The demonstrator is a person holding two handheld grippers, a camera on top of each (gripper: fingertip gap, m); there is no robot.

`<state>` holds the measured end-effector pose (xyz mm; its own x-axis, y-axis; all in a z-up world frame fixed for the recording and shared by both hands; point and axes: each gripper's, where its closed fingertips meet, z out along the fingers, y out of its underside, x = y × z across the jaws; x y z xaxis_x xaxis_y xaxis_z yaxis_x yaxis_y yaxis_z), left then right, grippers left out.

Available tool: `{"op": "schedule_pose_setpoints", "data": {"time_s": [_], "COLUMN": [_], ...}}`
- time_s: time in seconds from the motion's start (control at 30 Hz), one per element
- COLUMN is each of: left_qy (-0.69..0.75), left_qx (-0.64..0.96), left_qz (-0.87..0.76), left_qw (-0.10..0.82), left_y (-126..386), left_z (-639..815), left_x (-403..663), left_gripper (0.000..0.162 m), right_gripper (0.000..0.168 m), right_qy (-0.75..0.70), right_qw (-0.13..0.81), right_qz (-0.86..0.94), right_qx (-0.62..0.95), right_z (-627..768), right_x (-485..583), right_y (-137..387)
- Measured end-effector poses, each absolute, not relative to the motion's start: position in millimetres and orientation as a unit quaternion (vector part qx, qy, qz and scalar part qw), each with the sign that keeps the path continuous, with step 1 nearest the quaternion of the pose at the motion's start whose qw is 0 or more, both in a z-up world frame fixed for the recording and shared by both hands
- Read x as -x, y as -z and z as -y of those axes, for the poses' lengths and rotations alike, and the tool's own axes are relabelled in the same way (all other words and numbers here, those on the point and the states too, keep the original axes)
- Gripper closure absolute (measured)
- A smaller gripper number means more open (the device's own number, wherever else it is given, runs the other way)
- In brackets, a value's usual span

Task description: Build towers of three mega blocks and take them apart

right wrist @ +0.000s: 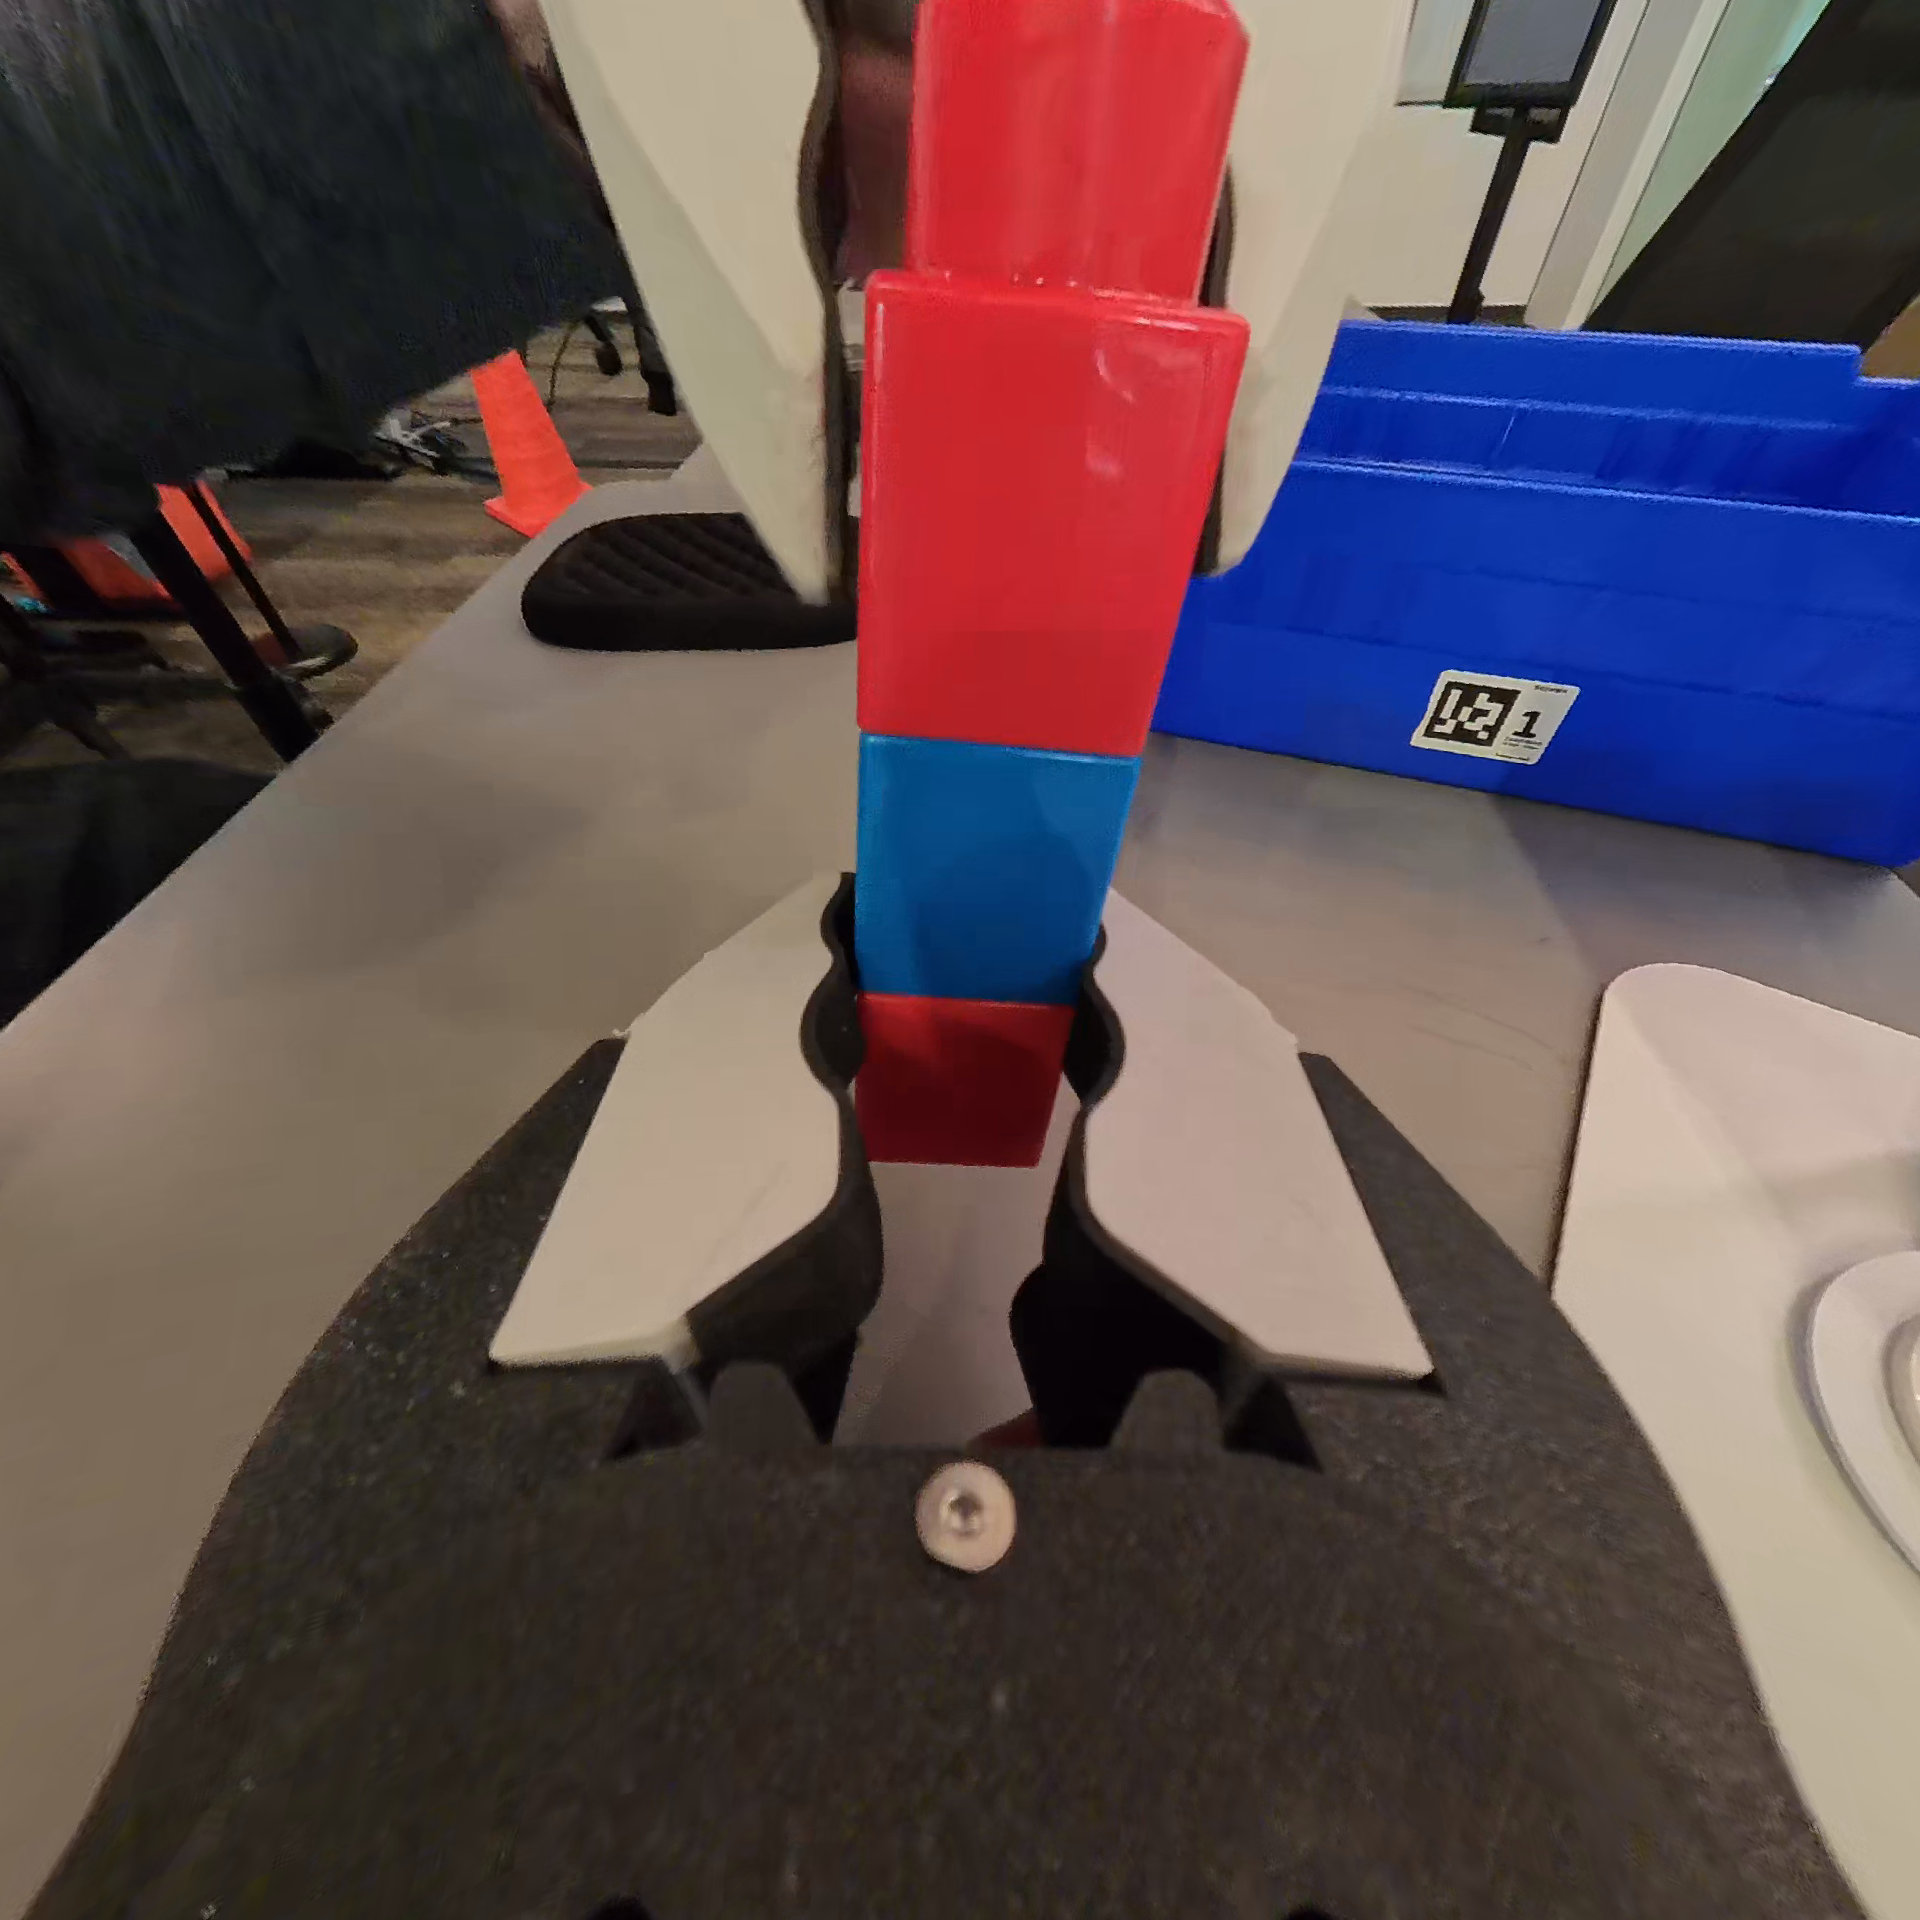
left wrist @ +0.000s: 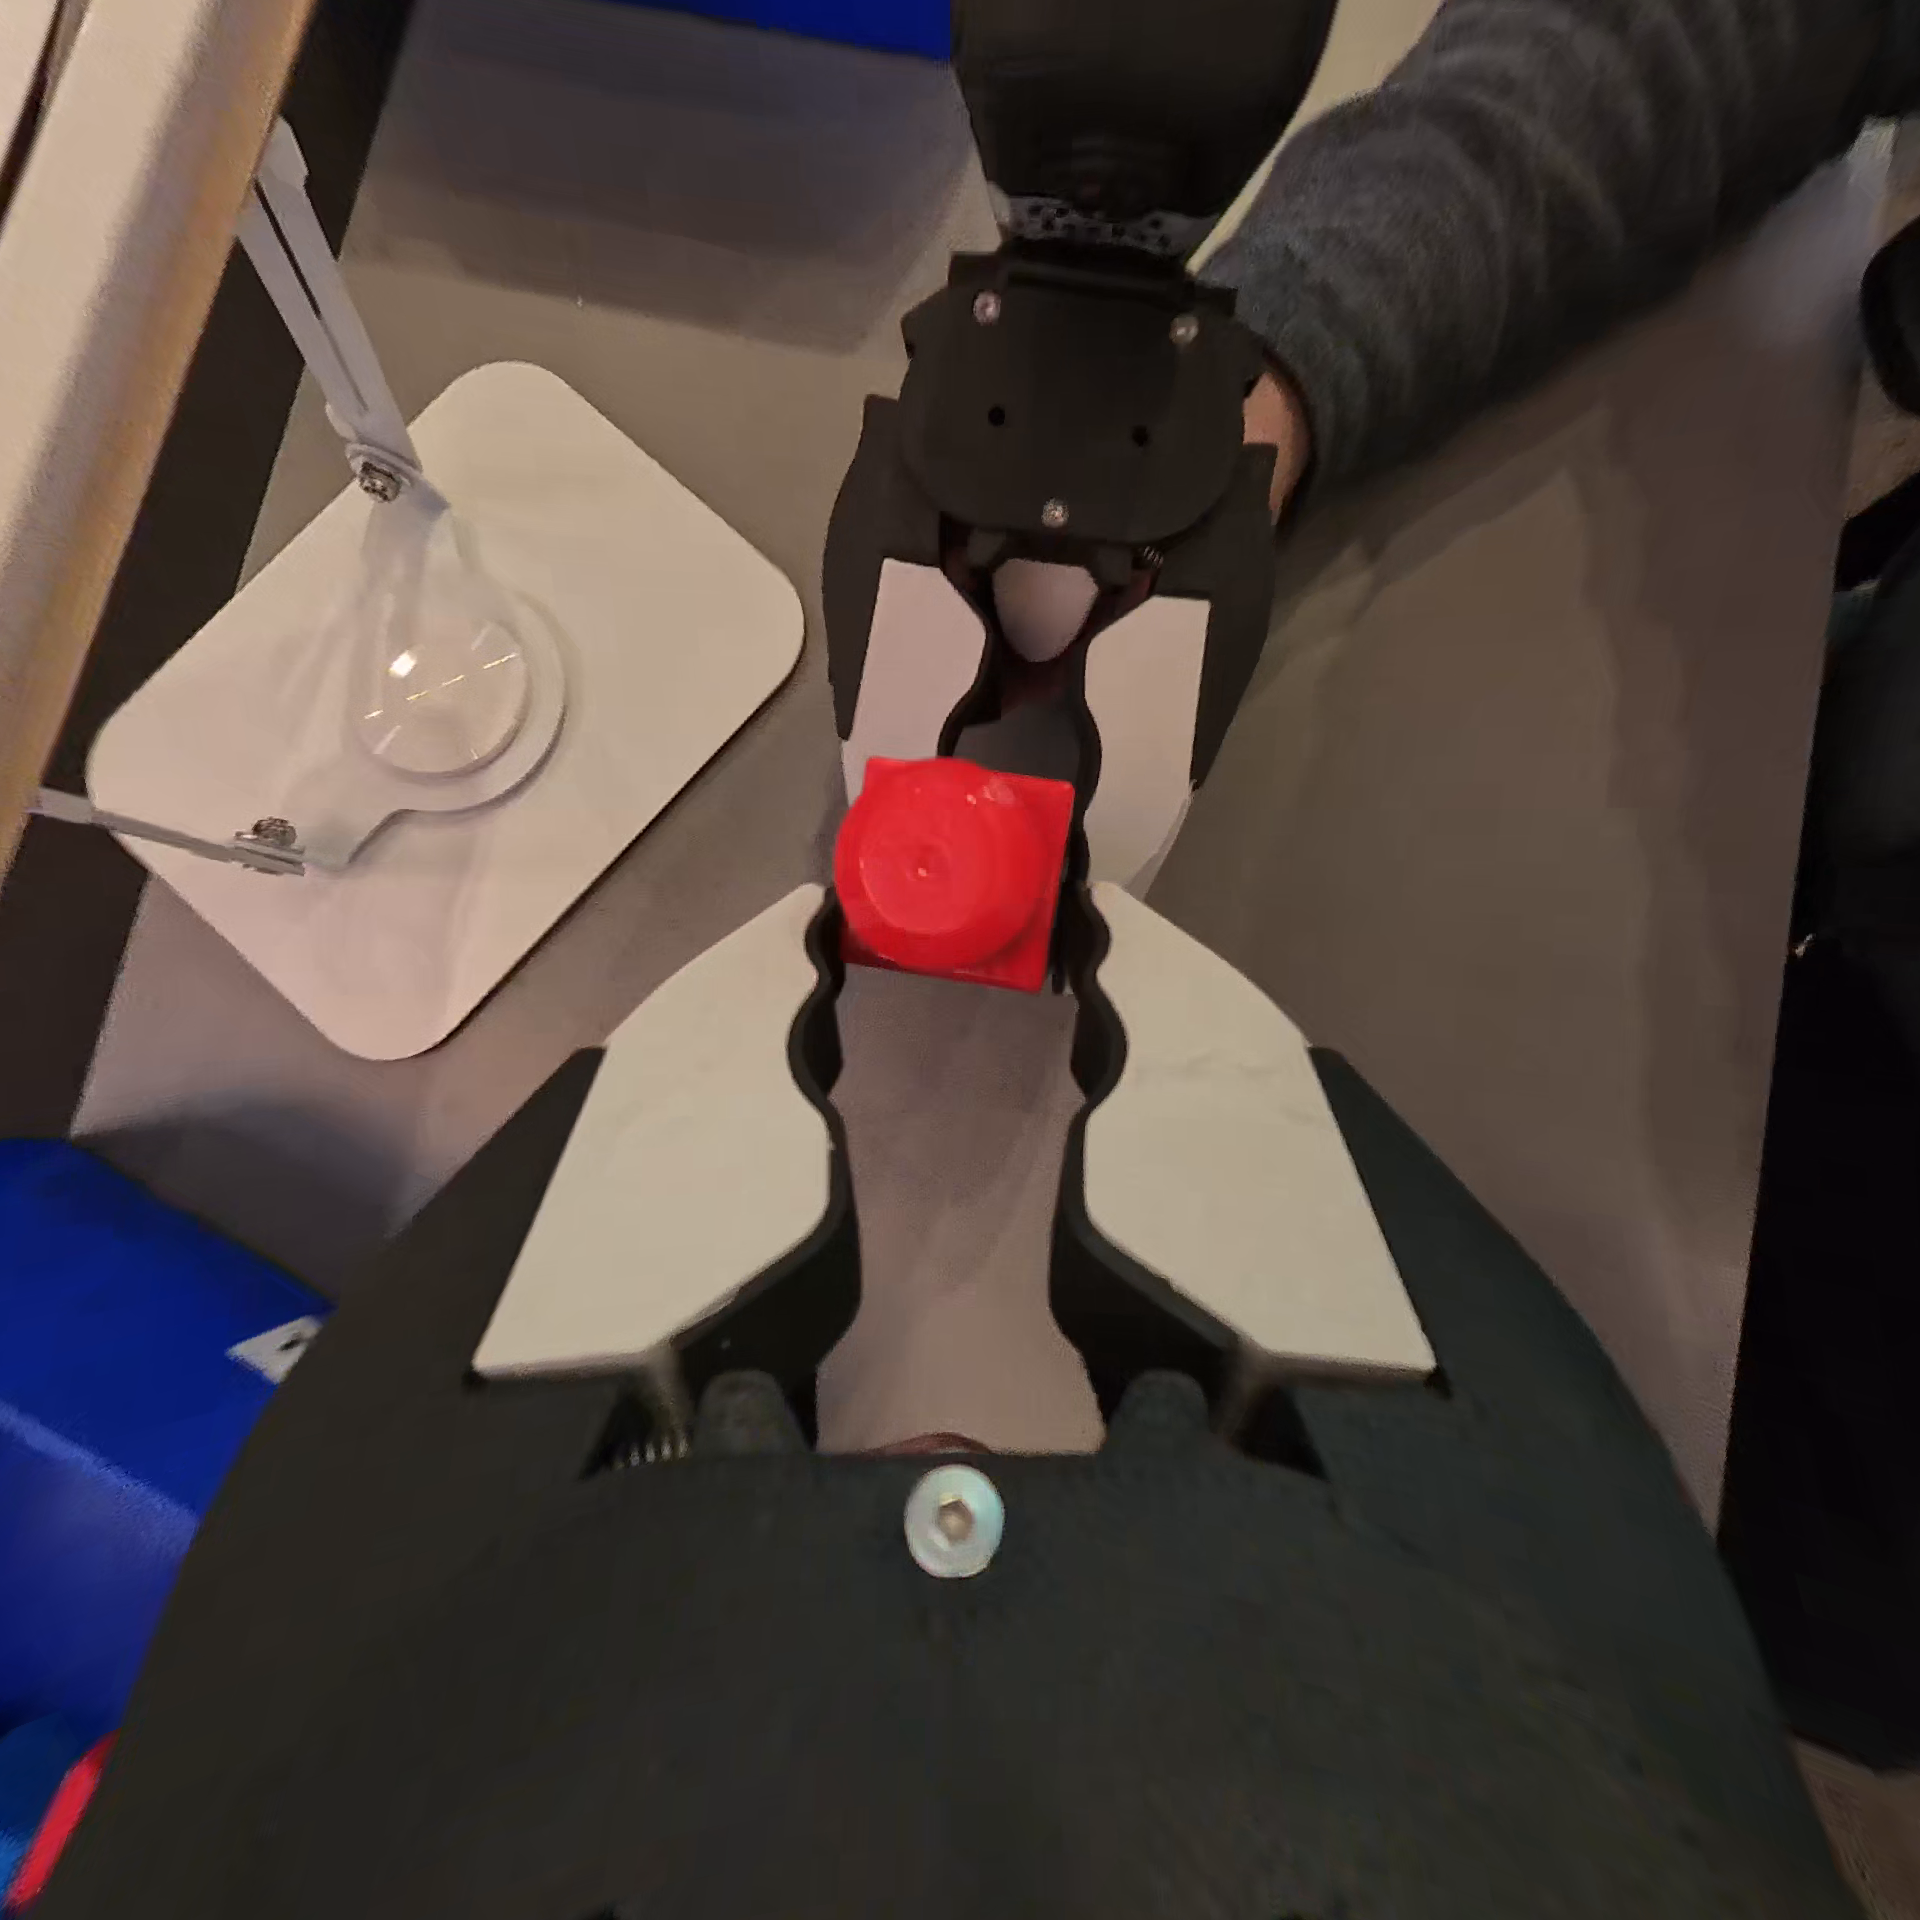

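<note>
The left gripper (left wrist: 951,914), black with pale grey finger plates, looks straight down and is clenched on the top red plastic block (left wrist: 951,878), whose round stud faces the camera. Beyond it in that view the right gripper (left wrist: 1023,758) reaches in from the far side, held by a hand (left wrist: 1280,436) in a grey knitted sleeve (left wrist: 1538,229); here only the top block shows, the rest of the stack hidden beneath it.

The right wrist view shows the stack side-on: a tower of glossy square blocks standing on the grey table (right wrist: 520,810), with a red bottom block (right wrist: 958,1081), a blue block (right wrist: 987,868) above it, a second red block (right wrist: 1039,509) over that, and the top red block (right wrist: 1070,135) sitting slightly askew. The right gripper (right wrist: 961,997) grasps the tower low down, at the seam between the blue block and the bottom one. The left gripper's pale fingers (right wrist: 717,270) flank the upper blocks.

A blue plastic bin (right wrist: 1558,582) with a white sticker stands far right; an orange cone (right wrist: 525,436) stands on the floor far left.
</note>
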<state>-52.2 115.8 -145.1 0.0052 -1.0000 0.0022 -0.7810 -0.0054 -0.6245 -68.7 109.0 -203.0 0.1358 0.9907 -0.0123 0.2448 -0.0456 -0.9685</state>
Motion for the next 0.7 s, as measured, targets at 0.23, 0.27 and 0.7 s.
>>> {"op": "schedule_pose_setpoints", "data": {"time_s": [0.23,0.27,0.7], "left_qy": [0.272,0.267,0.335], "left_qx": [0.665,0.667,0.675], "left_qz": [-0.645,-0.646,-0.600], "left_qw": [0.260,0.258,0.270], "left_y": [146.4,147.3,159.6], "left_z": [-114.2,-114.4,-111.0], "left_x": [47.4,47.6,40.4], "left_gripper": [0.125,0.125,0.107], "right_gripper": [0.133,0.133,0.132], "right_qy": [-0.409,-0.408,-0.444], "right_qw": [0.456,0.454,0.455], "right_qz": [0.519,0.519,0.502], "right_qx": [0.596,0.598,0.586], "right_z": [-107.7,-108.0,-106.6], "right_x": [68.5,68.6,67.2], "right_y": [203.1,203.8,194.8]}}
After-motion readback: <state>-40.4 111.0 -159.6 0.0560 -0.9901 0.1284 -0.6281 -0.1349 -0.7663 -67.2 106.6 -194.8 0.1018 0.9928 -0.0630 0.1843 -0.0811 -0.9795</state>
